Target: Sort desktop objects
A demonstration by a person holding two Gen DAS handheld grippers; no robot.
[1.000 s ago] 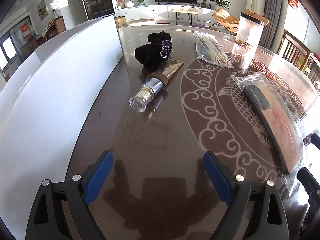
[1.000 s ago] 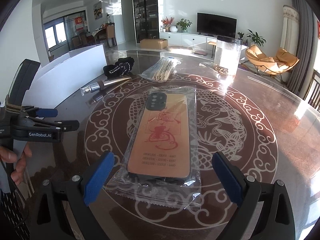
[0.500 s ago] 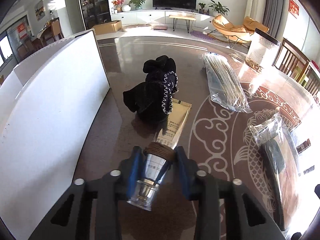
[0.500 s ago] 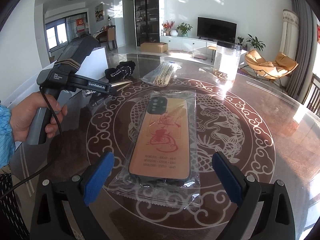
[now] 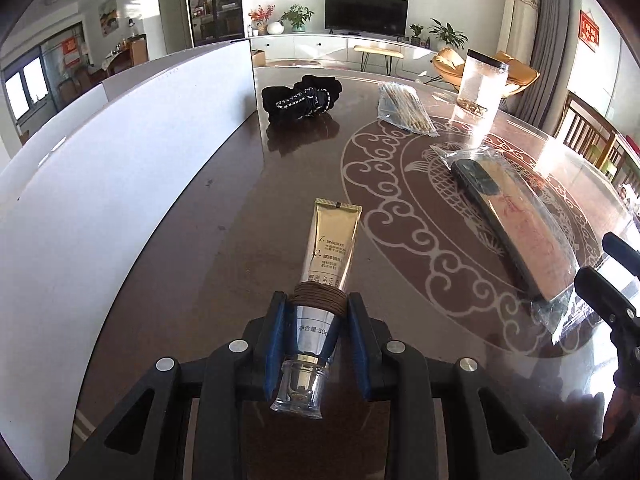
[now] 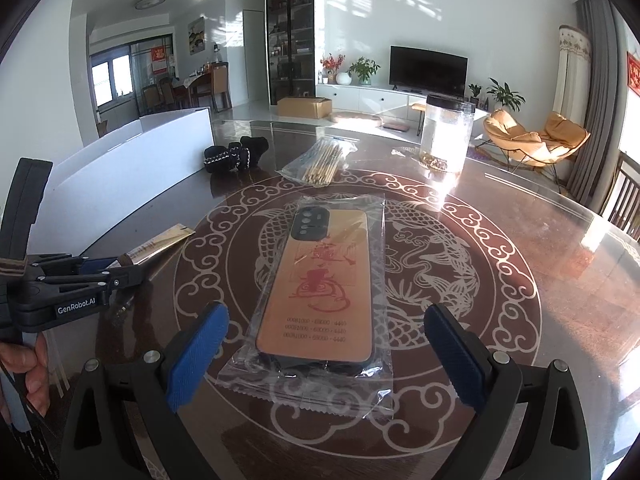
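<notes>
- Your left gripper (image 5: 314, 344) is clamped on the gold tube (image 5: 330, 256), its blue pads squeezing the silver neck just behind the brown band; the jaws have just been closing, with the tube between them.
- The tube points away from you, clear cap toward the camera. From the right-wrist view it seems lifted off the table (image 5: 240, 264), though the angle makes that hard to confirm.
- Your right gripper (image 6: 326, 356) stands wide, nothing between its pads, poised over the near end of the bagged phone case (image 6: 320, 284), which lies flat on the table's dragon pattern.
- Your left hand (image 6: 28, 368) shows at the left edge of the right-wrist view, wrapped round the gripper handle.
- A black cloth bundle (image 5: 302, 98) sits farther along, just beside the white board (image 5: 120, 184) that runs down the left edge.
- A bag of sticks (image 5: 406, 114) lies to the right of the bundle, and a clear jar with a black lid (image 5: 480, 82) stands upright beyond it.
</notes>
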